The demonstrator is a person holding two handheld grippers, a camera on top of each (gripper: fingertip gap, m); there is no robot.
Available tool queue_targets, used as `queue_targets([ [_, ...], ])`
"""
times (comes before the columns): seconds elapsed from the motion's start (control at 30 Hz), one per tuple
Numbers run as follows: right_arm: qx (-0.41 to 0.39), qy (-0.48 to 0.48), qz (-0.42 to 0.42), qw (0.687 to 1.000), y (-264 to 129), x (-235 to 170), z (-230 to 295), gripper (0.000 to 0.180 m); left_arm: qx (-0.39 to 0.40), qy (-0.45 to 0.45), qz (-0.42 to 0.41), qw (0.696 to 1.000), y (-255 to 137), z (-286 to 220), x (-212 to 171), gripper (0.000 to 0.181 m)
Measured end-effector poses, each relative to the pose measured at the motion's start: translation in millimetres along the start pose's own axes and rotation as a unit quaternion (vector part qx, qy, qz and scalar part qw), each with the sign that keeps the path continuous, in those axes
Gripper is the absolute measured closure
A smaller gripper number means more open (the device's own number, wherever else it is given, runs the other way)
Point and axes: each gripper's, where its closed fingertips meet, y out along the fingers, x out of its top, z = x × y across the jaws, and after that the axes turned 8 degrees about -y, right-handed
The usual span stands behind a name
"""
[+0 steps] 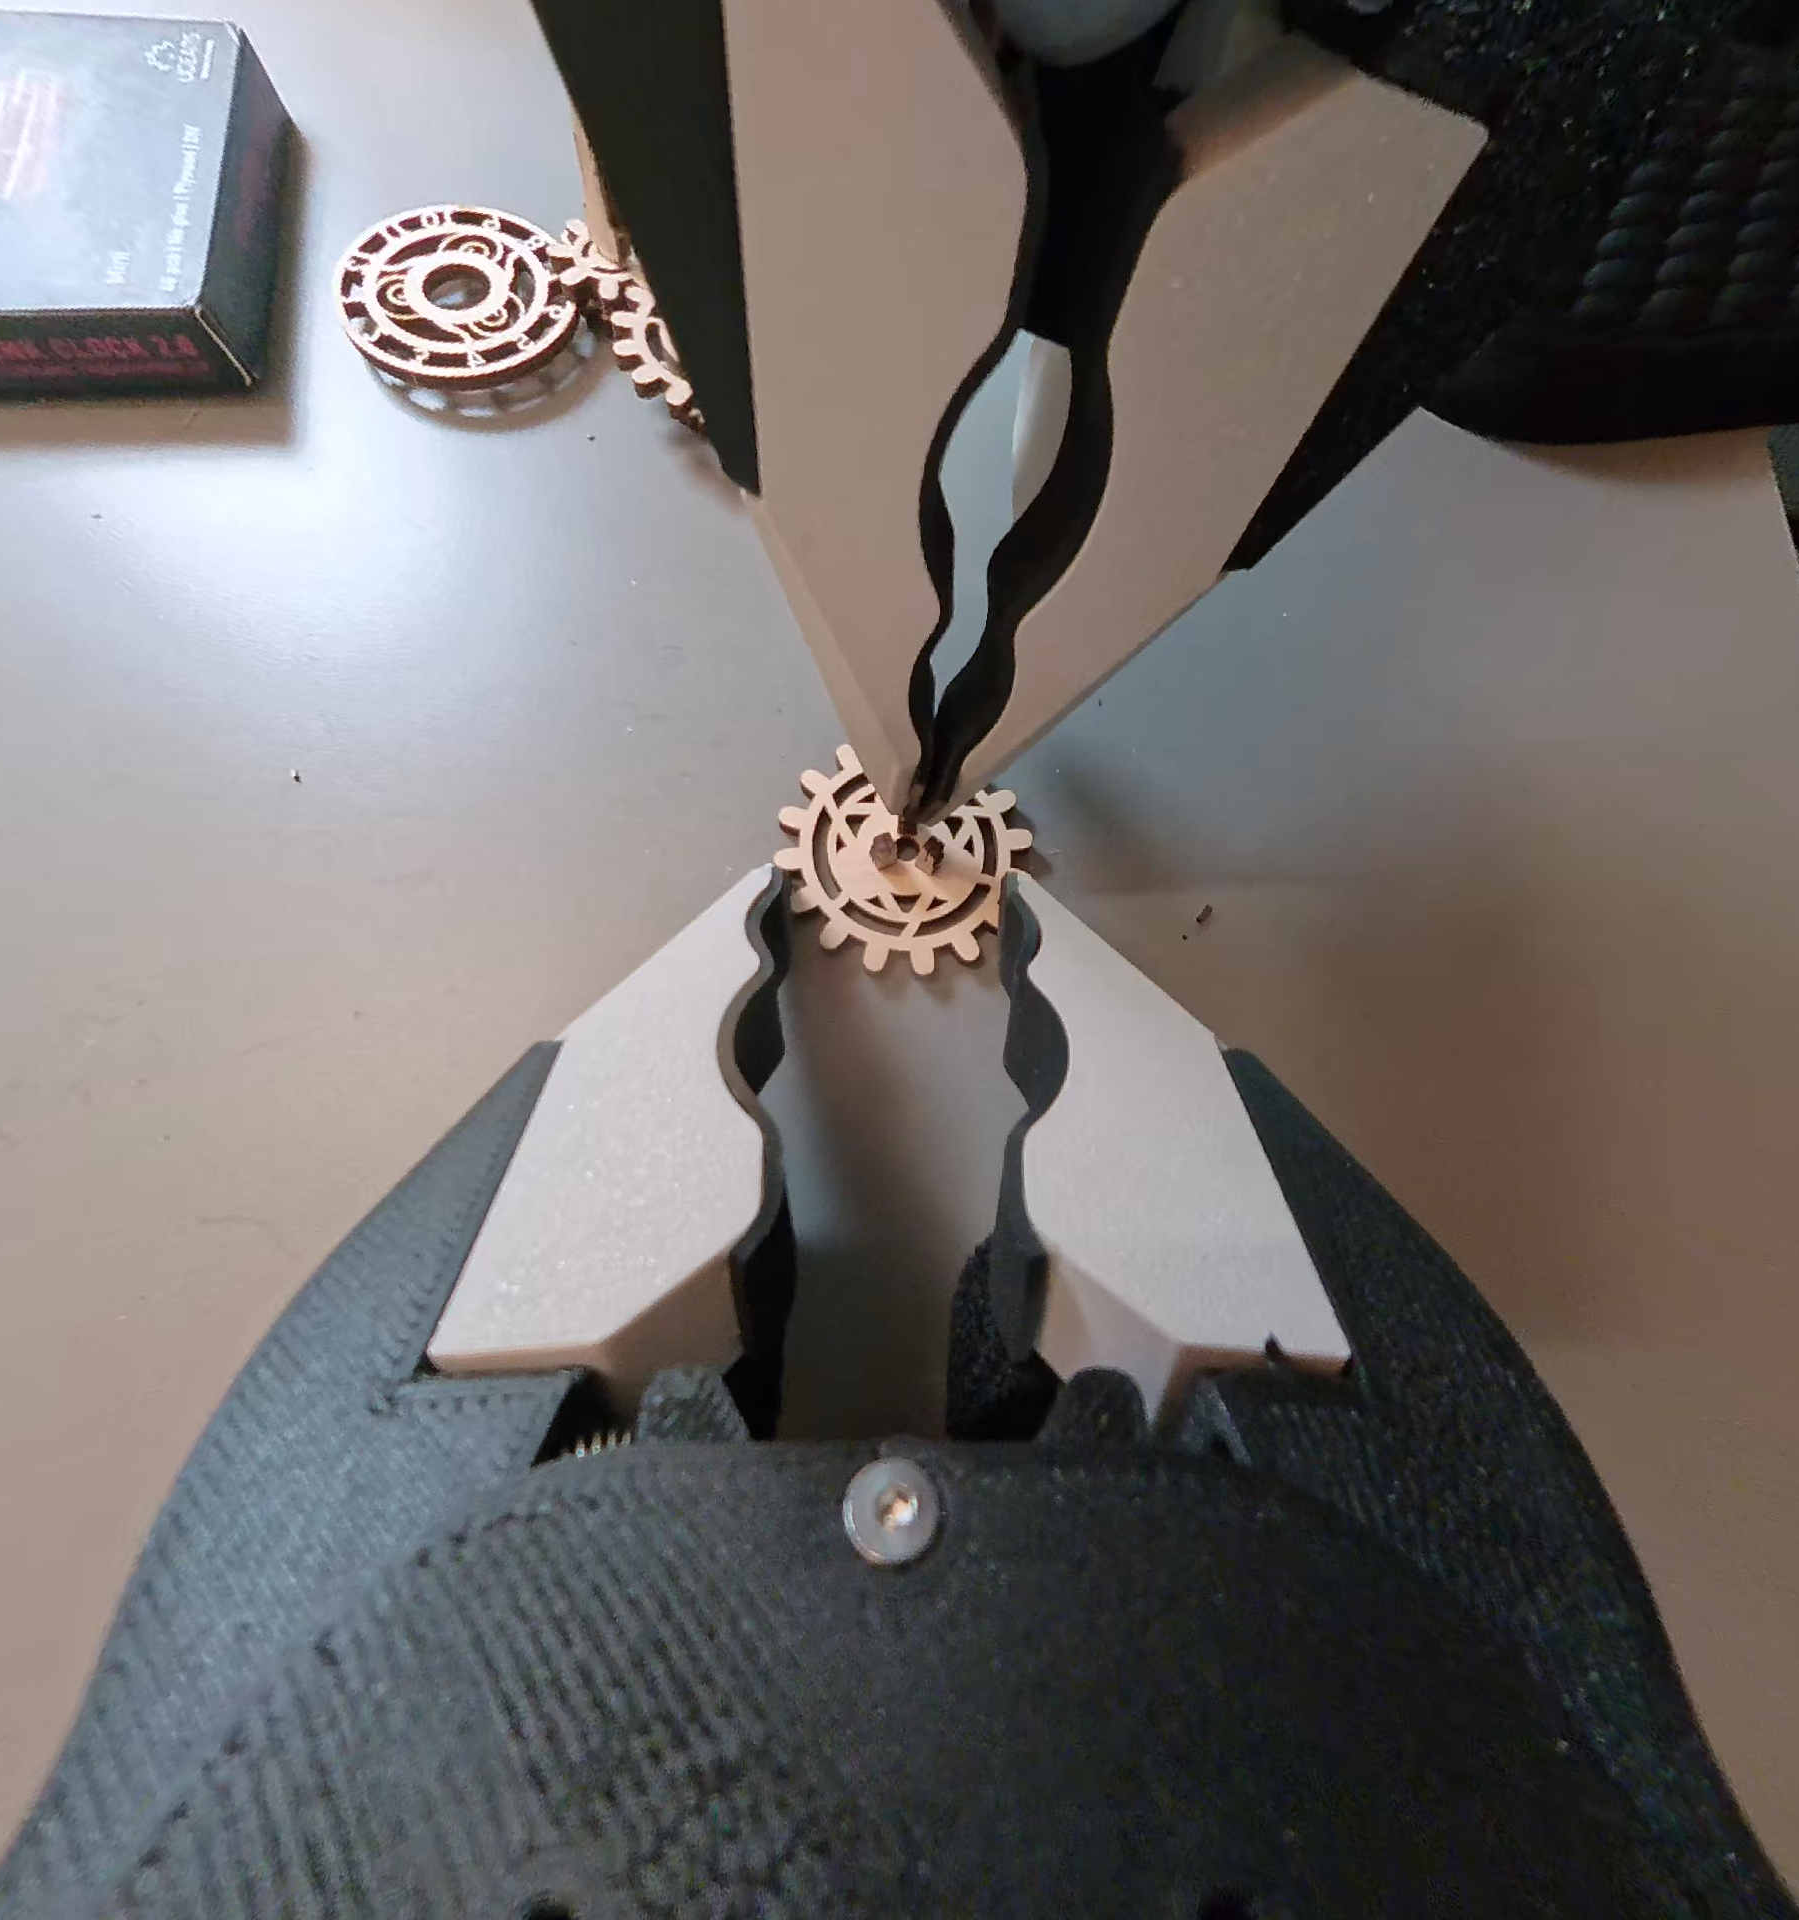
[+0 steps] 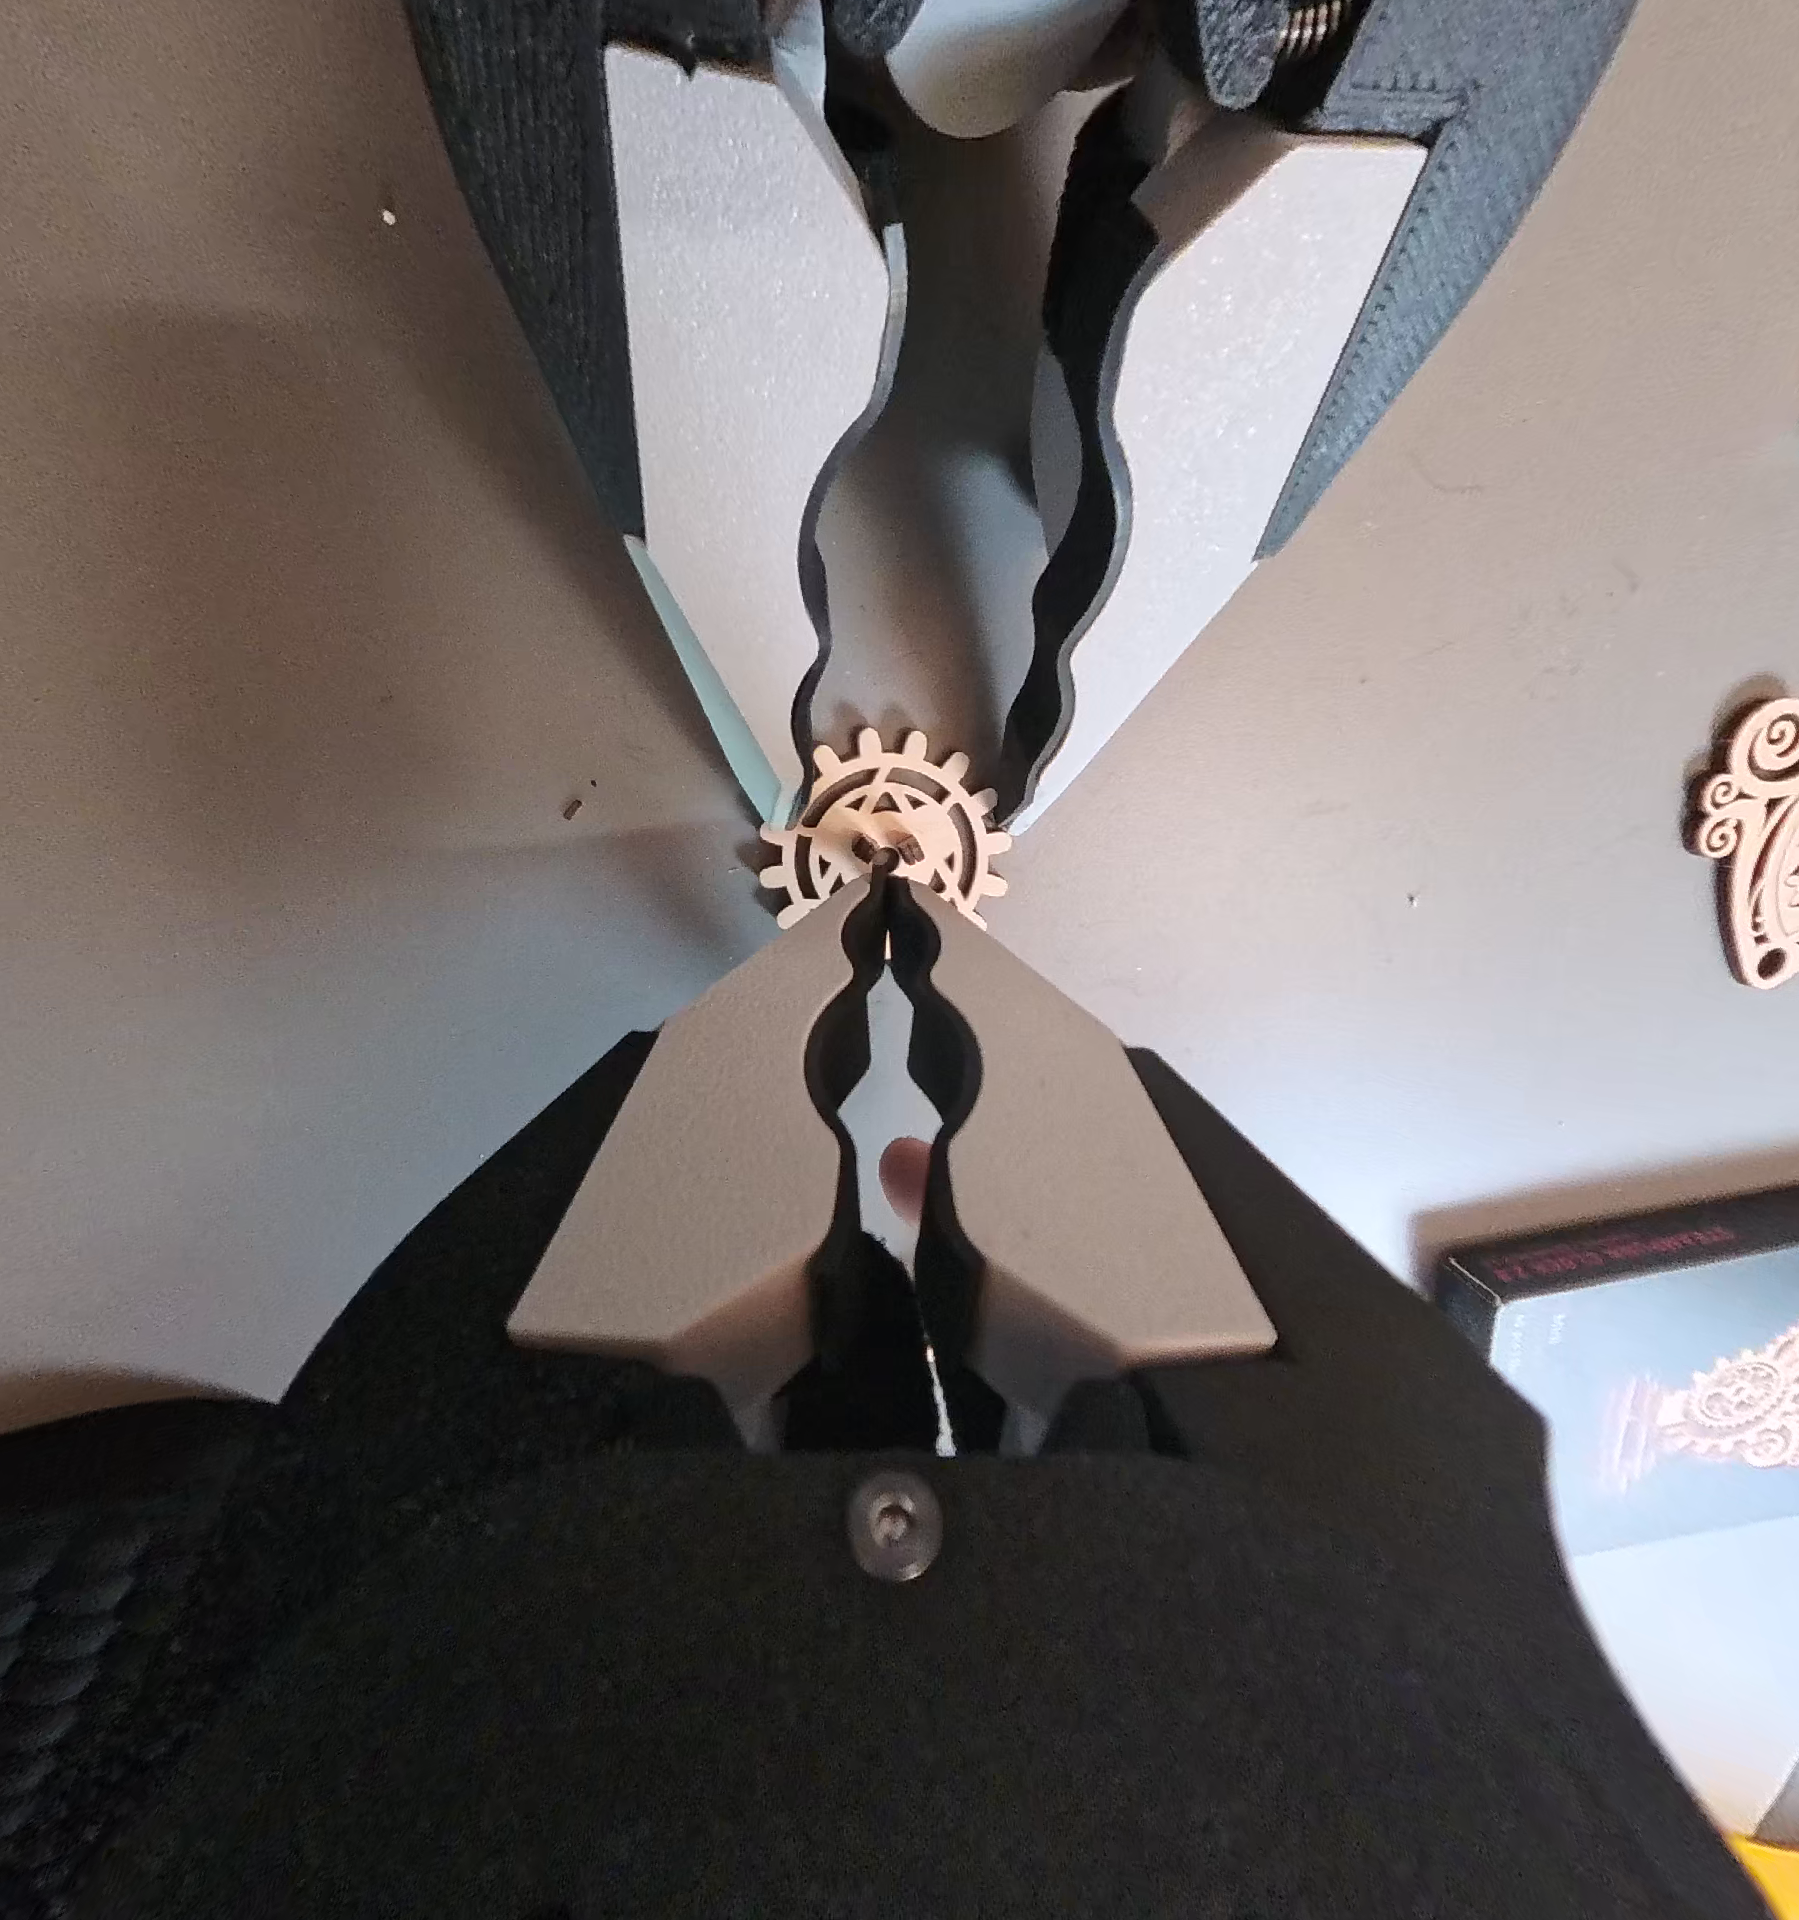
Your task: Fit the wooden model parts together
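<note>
A pale wooden gear lies flat on the grey table, with two small dark pegs by its centre hole. My left gripper has its fingertips against the gear's two sides, shut on it. My right gripper comes in from the far side, jaws together, with its tips on the gear's hub. I cannot tell whether a small piece is pinched between them. In the right wrist view the gear lies just past my right gripper, with the left gripper on both sides of it.
A black box lies at the far left, with a round wooden dial and small gears next to it. In the right wrist view an ornate wooden piece lies at the right and the box lower right. My left and right fingertips are right by each other. The round wooden dial is about 15 centimeters from both grippers' fingertips.
</note>
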Motion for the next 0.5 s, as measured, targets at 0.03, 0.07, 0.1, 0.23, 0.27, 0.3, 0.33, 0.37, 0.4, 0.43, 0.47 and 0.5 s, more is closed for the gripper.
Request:
queue_targets([
  [0.03, 0.001, 0.001, -0.001, 1.000, 0, 0, 0, 0.180, 0.000, 0.000, 0.000, 1.000, 0, 0, 0, 0.142],
  [0.07, 0.000, -0.001, 0.002, 1.000, 0, 0, 0, 0.180, 0.000, 0.000, 0.000, 1.000, 0, 0, 0, 0.142],
  [0.1, -0.002, -0.005, 0.006, 1.000, 0, 0, 0, 0.180, 0.000, 0.000, 0.000, 1.000, 0, 0, 0, 0.142],
  [0.23, -0.011, -0.013, 0.000, 1.000, 0, 0, 0, 0.180, 0.000, 0.001, 0.000, 1.000, 0, 0, 0, 0.142],
  [0.27, -0.019, -0.018, -0.006, 1.000, -1, 1, 1, 0.180, 0.000, 0.001, 0.000, 1.000, 0, 0, 0, 0.142],
  [0.3, -0.027, -0.009, -0.017, 0.999, -1, 0, 1, 0.180, 0.001, 0.001, -0.001, 1.000, 0, 0, 0, 0.142],
  [0.33, -0.032, 0.011, -0.039, 0.999, -5, 2, 0, 0.176, 0.000, 0.000, -0.001, 1.000, 0, 0, 0, 0.142],
  [0.37, -0.038, 0.032, -0.071, 0.996, -13, 5, -1, 0.169, -0.001, -0.002, -0.002, 1.000, -1, 0, 0, 0.142],
  [0.4, -0.048, 0.052, -0.102, 0.992, -21, 6, -2, 0.160, -0.005, -0.006, -0.003, 1.000, -1, 0, 0, 0.142],
  [0.43, -0.059, 0.069, -0.125, 0.988, -27, 4, -3, 0.152, -0.010, -0.011, -0.004, 1.000, -2, 0, 1, 0.142],
  [0.47, -0.075, 0.081, -0.142, 0.984, -30, 1, -3, 0.144, -0.016, -0.019, -0.005, 1.000, -2, 0, 1, 0.142],
  [0.5, -0.093, 0.089, -0.156, 0.979, -31, -2, -2, 0.139, -0.026, -0.027, -0.009, 0.999, -3, 0, 2, 0.142],
])
